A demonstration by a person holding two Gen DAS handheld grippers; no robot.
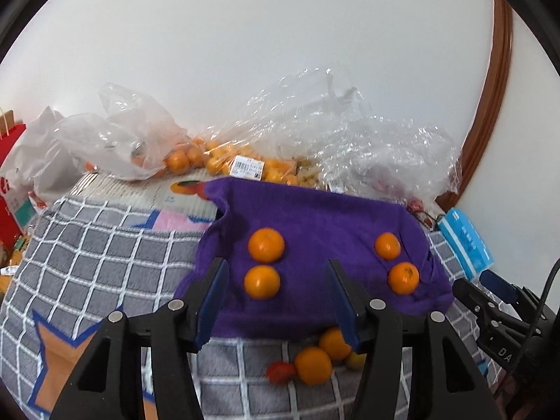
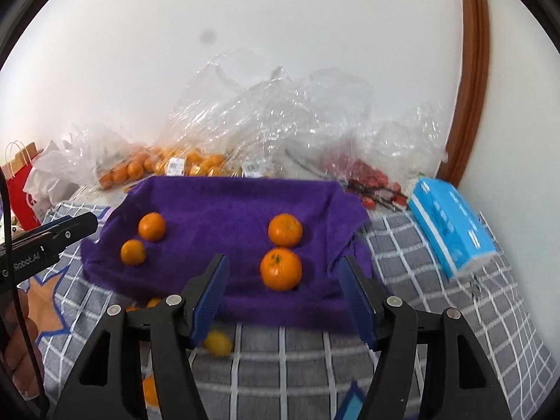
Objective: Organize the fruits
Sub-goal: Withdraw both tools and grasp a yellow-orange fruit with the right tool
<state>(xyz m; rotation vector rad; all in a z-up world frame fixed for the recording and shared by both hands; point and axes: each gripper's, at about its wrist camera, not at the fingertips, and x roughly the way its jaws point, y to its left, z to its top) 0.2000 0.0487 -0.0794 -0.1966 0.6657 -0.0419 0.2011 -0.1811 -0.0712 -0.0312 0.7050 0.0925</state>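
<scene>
Four round orange tangerines sit in two pairs on the purple knitted cloth [image 1: 315, 217], spread over the grey checked blanket [image 1: 105, 255]. The near-left tangerine [image 1: 261, 281] lies at twelve o'clock from the left tool [image 1: 276, 301], whose jaws stand released, nothing between them. The right tool [image 2: 283, 301] is likewise released and empty, with the near-right tangerine [image 2: 280, 268] just ahead. Both placements look finished. Loose fruit waits off the cloth: an orange tangerine [image 1: 312, 365], a red strawberry [image 1: 280, 371], a small yellow fruit [image 2: 217, 343]. Next, I'd judge, a tool must dip toward six o'clock and close on one.
</scene>
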